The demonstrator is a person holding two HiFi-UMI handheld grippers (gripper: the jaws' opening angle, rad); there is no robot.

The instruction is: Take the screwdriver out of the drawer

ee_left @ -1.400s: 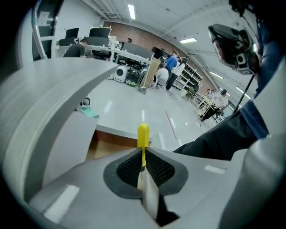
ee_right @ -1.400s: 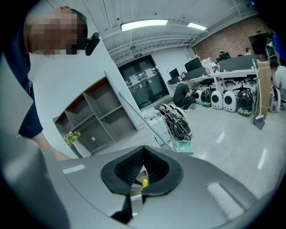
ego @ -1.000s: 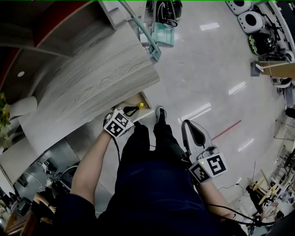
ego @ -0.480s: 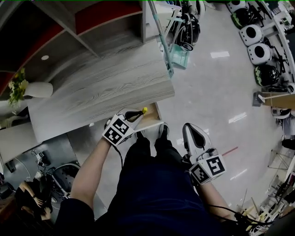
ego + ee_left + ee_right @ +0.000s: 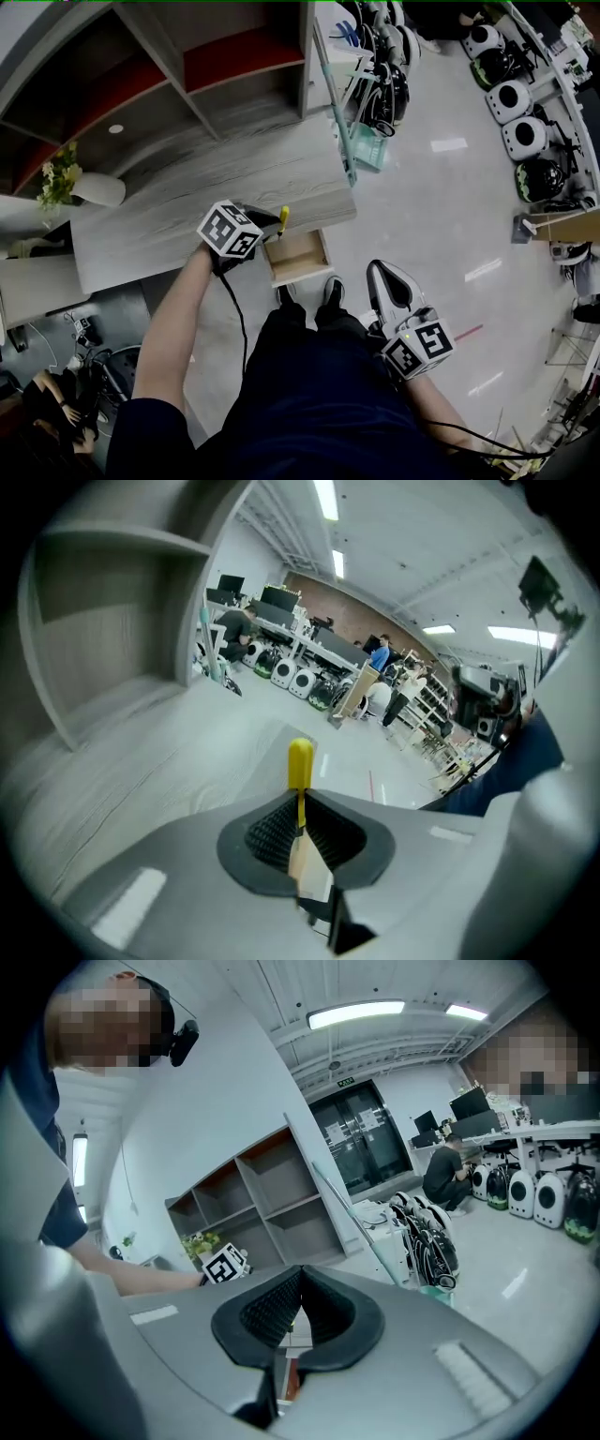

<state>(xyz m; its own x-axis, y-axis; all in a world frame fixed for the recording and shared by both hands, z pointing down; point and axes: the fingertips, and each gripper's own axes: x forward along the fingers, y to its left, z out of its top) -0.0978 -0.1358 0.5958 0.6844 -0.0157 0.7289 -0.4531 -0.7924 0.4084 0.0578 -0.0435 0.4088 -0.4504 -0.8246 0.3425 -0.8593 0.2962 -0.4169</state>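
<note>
Left gripper [image 5: 265,225], clenched on screwdriver [image 5: 283,217], rose clear of drawer [image 5: 298,259]; extraction seemingly done. Right gripper [image 5: 388,281] pinched together, empty.

A grey wood-grain counter [image 5: 178,202] lies under the left gripper [image 5: 272,225], open shelves [image 5: 225,70] beyond it, glossy floor [image 5: 441,206] to its right.

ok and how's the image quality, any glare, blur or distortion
Head view: sharp but bowed at the edges, lamp reflections glaring on the floor. Left gripper view: fisheye circle with black corners, screwdriver crisp, desk beside it soft. Right gripper view: same fisheye, ceiling light blown out.
</note>
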